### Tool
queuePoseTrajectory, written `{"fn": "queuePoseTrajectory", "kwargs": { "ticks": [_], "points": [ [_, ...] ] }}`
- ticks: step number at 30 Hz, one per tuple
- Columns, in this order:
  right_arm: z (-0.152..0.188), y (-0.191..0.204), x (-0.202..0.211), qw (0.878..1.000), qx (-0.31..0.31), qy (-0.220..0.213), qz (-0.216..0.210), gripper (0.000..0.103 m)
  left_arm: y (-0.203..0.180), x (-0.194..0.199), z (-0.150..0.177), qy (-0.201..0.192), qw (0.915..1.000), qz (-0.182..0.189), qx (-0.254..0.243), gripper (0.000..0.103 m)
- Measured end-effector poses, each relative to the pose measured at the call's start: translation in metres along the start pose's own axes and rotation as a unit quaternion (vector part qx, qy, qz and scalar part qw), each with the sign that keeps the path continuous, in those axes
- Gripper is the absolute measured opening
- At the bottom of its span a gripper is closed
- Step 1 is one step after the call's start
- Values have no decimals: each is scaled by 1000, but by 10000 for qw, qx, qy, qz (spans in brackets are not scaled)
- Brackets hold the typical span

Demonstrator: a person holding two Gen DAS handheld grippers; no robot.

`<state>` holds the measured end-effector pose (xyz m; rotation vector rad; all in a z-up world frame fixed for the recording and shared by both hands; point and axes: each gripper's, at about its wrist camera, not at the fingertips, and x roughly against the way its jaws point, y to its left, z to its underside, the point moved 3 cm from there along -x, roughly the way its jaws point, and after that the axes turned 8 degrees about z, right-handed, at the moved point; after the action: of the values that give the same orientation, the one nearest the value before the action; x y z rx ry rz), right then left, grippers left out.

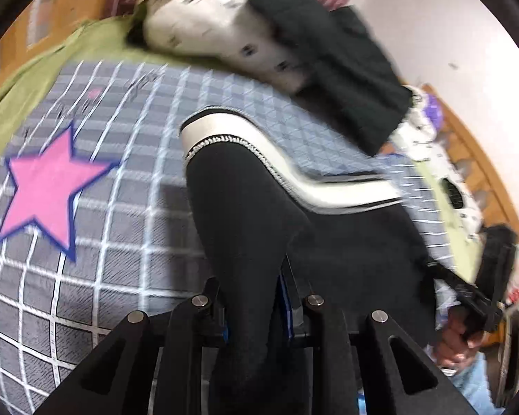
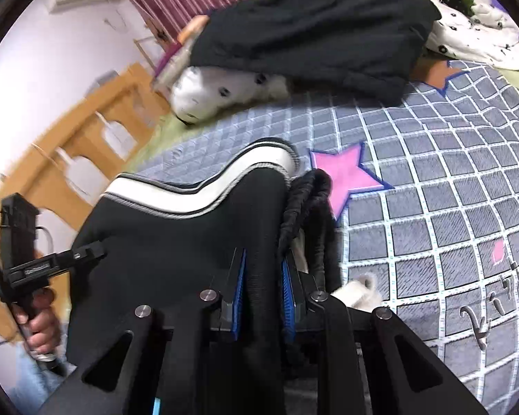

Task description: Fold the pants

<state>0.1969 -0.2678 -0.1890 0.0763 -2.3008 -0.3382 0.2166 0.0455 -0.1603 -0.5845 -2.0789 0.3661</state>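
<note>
The black pants with a white side stripe hang lifted above the grey checked bed cover. My left gripper is shut on a fold of the black pants. My right gripper is shut on the pants near the gathered waistband, its blue pads pressing the cloth. In the left wrist view the right gripper shows at the pants' right edge. In the right wrist view the left gripper shows at their left edge.
A pile of dark clothing and a white patterned pillow lie at the far side of the bed. Another white patterned pillow lies at the far right. A wooden bed rail runs along the edge. Pink stars mark the cover.
</note>
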Motion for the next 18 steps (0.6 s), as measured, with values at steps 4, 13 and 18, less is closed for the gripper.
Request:
{"fn": "queuePoseTrajectory", "kwargs": {
  "ticks": [4,13,18],
  "points": [
    [13,-13,-10,9991,366,9,223,23,18,-19,9,107,9998,153,104,31],
    [5,-6,11,9938,894,266,597,36,16,3,17,-4,9981,-583,-210,56],
    [-23,5,10,9953,803,-78,543,44,31,23,15,-212,9976,-655,-2,60]
  ]
}}
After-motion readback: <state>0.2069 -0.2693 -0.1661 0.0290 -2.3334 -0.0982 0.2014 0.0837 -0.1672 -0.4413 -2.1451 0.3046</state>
